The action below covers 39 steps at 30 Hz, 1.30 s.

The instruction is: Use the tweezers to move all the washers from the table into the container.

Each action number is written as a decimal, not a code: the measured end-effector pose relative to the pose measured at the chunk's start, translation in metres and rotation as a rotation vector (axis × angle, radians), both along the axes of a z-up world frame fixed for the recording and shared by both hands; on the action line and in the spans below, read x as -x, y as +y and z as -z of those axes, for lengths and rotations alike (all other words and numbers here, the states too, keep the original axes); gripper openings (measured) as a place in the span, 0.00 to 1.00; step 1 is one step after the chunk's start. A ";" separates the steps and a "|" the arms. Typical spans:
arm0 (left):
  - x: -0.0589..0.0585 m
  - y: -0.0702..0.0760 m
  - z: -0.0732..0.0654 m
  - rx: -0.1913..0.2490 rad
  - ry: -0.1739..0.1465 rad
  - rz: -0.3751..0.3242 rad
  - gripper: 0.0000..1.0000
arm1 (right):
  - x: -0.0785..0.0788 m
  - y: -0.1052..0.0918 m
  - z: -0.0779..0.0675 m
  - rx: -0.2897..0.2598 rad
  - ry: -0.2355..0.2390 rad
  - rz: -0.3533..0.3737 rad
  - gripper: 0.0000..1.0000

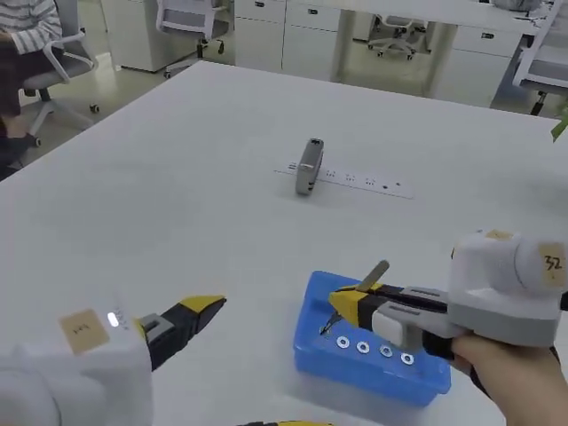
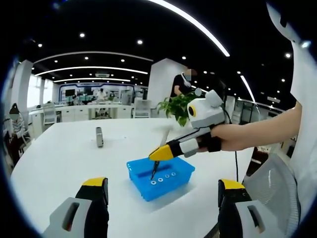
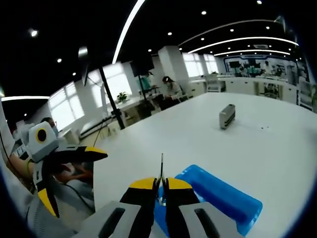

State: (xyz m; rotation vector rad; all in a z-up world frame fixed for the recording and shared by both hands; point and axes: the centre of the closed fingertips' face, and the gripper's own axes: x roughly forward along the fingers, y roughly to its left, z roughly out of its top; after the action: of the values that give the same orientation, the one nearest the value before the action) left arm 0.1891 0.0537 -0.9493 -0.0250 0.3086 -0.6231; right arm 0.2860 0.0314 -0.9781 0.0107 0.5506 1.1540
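Blue container (image 1: 306, 342) holding washers (image 1: 363, 347) beneath right claw (image 1: 342, 302) clenched on tweezers (image 1: 376, 271), left claw (image 2: 162, 183) released

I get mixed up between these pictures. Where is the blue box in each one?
Head view: blue container at the bottom, right of centre.
Left gripper view: container in the middle, slightly below centre.
Right gripper view: container at the bottom, right of centre.
Shared landmark: the small grey block standing beyond it.
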 end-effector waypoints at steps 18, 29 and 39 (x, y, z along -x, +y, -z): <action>0.001 0.000 0.001 -0.007 0.001 0.001 0.93 | -0.019 0.005 0.040 0.137 -0.057 -0.065 0.03; 0.000 0.001 0.002 -0.008 0.010 -0.001 0.93 | -0.019 0.011 0.045 0.141 -0.056 -0.092 0.03; 0.000 0.002 0.001 0.016 0.023 -0.003 0.91 | -0.014 0.015 0.048 0.163 -0.074 -0.127 0.03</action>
State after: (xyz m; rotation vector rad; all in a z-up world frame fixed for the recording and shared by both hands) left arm 0.1891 0.0558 -0.9507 -0.0475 0.3257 -0.6228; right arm 0.3004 0.0469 -1.0263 -0.2093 0.5844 1.2249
